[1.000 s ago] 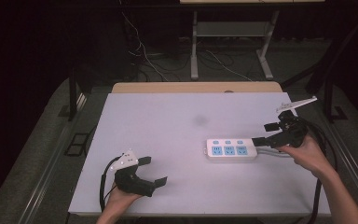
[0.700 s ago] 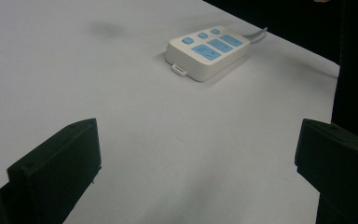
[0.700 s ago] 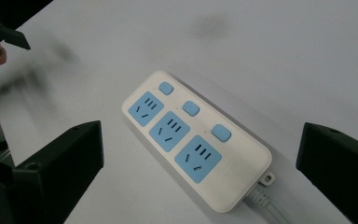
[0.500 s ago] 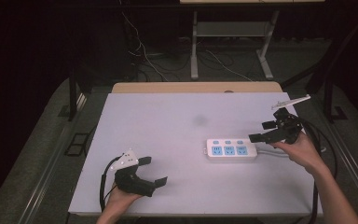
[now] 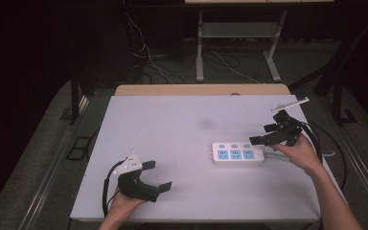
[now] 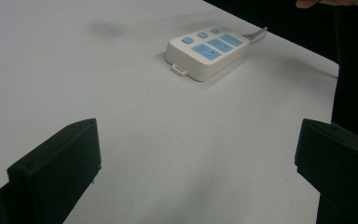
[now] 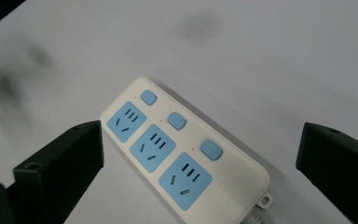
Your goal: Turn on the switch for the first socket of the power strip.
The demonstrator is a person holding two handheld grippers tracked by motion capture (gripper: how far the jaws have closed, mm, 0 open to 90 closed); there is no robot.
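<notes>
right claw (image 5: pixel 268 134) hovering agape over power strip (image 5: pixel 237 154) | left claw (image 5: pixel 154 176) idling agape on surface (image 5: pixel 172 129) | strip untouched, nothing grasped yet

Power strip (image 7: pixel 182 158): near right corner and cord cut off by bottom edge in right gripper view. Far left of that view blurred, dark smear unreadable. In left gripper view, a hand (image 6: pixel 335 3) is cropped at the top right. High view: socket markings on strip too small to read.
</notes>
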